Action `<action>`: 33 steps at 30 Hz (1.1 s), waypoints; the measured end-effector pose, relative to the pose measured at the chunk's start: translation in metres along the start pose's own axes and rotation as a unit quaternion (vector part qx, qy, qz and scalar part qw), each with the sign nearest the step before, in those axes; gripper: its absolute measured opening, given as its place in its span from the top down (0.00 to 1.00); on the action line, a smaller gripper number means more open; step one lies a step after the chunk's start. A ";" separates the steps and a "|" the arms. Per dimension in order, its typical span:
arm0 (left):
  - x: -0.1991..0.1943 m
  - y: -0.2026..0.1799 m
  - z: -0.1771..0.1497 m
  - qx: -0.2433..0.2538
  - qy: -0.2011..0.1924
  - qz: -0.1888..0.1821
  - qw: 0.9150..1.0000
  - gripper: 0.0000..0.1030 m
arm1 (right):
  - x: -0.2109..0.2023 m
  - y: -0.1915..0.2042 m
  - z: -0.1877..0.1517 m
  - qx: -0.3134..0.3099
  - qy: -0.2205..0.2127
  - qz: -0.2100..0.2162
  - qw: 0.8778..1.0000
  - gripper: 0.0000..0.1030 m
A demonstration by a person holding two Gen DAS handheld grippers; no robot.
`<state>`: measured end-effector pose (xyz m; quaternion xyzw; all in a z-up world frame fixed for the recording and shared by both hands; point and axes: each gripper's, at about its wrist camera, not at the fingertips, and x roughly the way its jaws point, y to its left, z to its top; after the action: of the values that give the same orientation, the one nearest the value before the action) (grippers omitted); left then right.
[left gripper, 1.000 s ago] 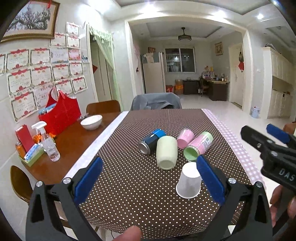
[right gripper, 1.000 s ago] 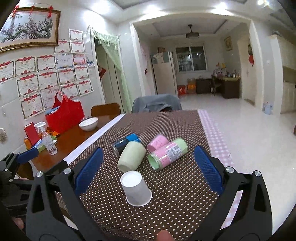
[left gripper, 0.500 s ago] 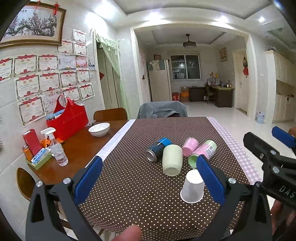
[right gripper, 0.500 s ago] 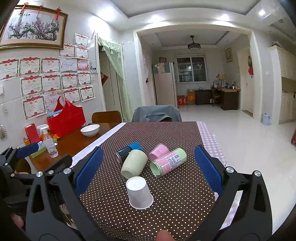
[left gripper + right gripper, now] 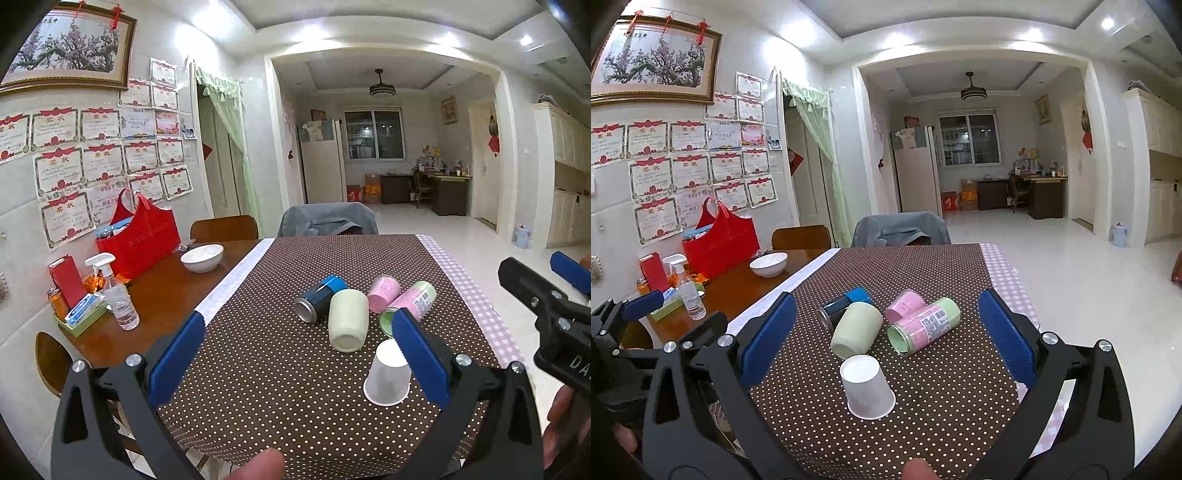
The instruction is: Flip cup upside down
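Observation:
A white paper cup [image 5: 388, 374] stands upside down, mouth down, on the brown dotted tablecloth [image 5: 277, 369]; it also shows in the right wrist view [image 5: 867, 387]. My left gripper [image 5: 299, 354] is open and empty, held above the table's near edge, the cup beside its right finger. My right gripper [image 5: 884, 336] is open and empty, held back from the cup, which sits low between its fingers. The right gripper also shows at the right edge of the left wrist view [image 5: 546, 314].
Behind the cup lie a pale green mug [image 5: 856, 330], a dark blue can [image 5: 842, 306], a pink cup [image 5: 905, 304] and a pink-and-green tin [image 5: 925, 325]. On the bare wood at left stand a white bowl [image 5: 202, 257], spray bottle [image 5: 116, 295] and red bag [image 5: 138, 236].
Both grippers have drawn back and risen from the table; the cups look smaller and lower in both views. The paper cup has not moved.

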<state>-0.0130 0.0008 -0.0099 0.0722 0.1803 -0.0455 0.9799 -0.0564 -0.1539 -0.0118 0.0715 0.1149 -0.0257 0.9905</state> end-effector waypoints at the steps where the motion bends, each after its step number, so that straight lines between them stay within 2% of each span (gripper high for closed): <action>1: 0.000 0.000 0.000 0.000 0.000 0.000 1.000 0.04 | 0.000 0.000 0.000 0.001 0.000 0.000 1.000 0.06; 33: -0.002 0.003 0.001 0.001 -0.003 0.008 1.000 0.04 | 0.002 0.000 -0.003 0.001 0.003 0.001 1.000 0.06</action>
<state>-0.0143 0.0033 -0.0080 0.0742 0.1768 -0.0380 0.9807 -0.0551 -0.1540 -0.0151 0.0722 0.1176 -0.0247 0.9901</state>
